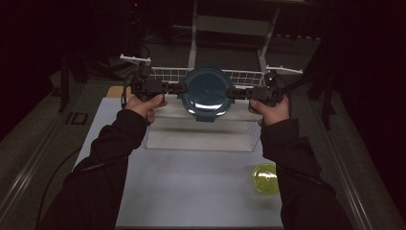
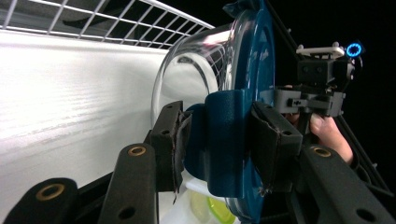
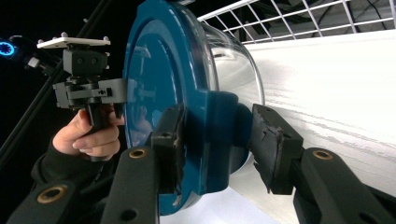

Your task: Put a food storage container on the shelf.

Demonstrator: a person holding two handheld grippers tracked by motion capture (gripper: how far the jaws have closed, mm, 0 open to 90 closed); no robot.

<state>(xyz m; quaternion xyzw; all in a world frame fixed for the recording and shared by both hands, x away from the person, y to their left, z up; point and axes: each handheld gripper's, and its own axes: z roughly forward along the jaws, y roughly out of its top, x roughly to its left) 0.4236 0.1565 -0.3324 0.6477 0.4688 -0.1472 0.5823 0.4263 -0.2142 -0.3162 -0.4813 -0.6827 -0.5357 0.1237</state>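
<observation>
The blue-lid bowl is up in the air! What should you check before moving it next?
1. Left gripper clamped on the lid's side latch: ok.
2. Right gripper clamped on the opposite latch: ok.
3. Lid seated on the glass bowl: ok.
4. Bowl held level between both hands: ok in the high view.
5. Clear bin underneath, nothing seen in it: ok.
6. Whether the latches are locked: cannot tell.
</observation>
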